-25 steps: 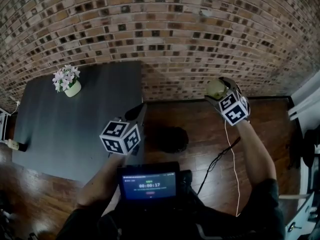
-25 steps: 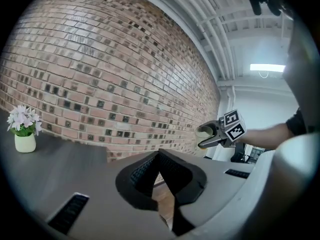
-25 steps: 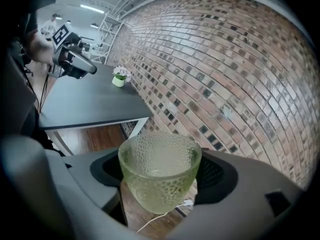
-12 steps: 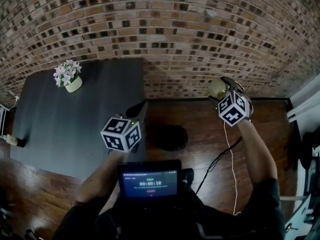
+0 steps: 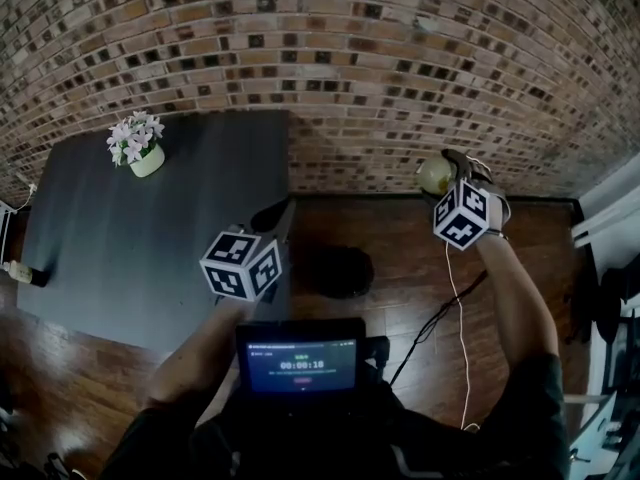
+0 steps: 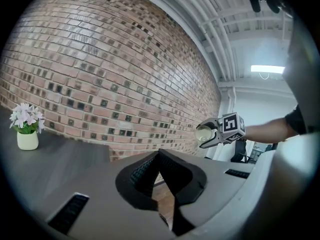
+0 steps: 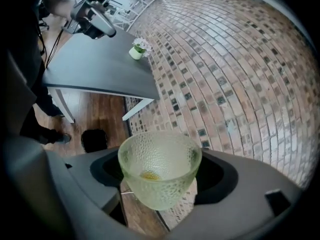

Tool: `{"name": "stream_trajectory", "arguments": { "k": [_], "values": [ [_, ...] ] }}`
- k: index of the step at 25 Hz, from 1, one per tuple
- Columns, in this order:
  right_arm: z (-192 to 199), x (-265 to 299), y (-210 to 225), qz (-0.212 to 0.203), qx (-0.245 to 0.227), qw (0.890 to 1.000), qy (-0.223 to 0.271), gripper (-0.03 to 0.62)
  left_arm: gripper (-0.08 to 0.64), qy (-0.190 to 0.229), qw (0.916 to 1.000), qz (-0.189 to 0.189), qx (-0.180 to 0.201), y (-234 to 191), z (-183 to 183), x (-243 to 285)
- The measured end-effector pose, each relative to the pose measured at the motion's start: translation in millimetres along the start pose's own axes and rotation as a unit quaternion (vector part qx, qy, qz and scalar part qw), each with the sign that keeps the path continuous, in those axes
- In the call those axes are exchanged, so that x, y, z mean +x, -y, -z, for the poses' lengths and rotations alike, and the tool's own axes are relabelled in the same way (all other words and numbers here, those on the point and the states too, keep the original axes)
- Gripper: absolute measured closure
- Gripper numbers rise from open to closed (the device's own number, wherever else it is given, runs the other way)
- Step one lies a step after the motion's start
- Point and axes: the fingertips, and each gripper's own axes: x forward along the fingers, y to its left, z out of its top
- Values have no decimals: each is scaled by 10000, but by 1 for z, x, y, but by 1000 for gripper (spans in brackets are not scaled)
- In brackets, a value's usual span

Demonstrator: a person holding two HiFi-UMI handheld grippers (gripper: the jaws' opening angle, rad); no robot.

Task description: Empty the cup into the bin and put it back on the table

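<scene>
A pale green textured glass cup (image 7: 160, 171) with a small yellowish bit at its bottom sits upright between the jaws of my right gripper (image 5: 445, 181), which is shut on it. In the head view the cup (image 5: 435, 175) is held in the air near the brick wall, to the right of and beyond the black bin (image 5: 337, 275) on the wooden floor. My left gripper (image 5: 270, 220) hangs over the right edge of the dark grey table (image 5: 190, 208), its jaws shut and empty. The left gripper view also catches the cup (image 6: 203, 133) off to the right.
A white pot of flowers (image 5: 138, 150) stands at the table's far left. A brick wall (image 5: 380, 78) runs behind everything. A cable (image 5: 440, 318) lies on the floor right of the bin. A small screen (image 5: 300, 358) sits at my chest. White furniture (image 5: 612, 218) edges the right.
Hardly anything differs. The right gripper still holds the cup at about the same spot near the wall, and the left gripper stays by the table's edge.
</scene>
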Motion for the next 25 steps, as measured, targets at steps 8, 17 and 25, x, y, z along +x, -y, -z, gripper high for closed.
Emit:
{"name": "stream_trajectory", "arguments": {
  "k": [8, 17, 25],
  "values": [
    [6, 2, 2, 125, -574, 9977, -351, 193, 566, 36, 10000, 12, -28, 1, 0, -2],
    [5, -1, 4, 177, -1072, 9923, -589, 193, 566, 143, 9999, 31, -62, 3, -4, -6],
    [-4, -2, 8, 217, -1476, 9864, -695, 193, 566, 107, 9999, -10, -126, 2, 2, -10]
  ]
}}
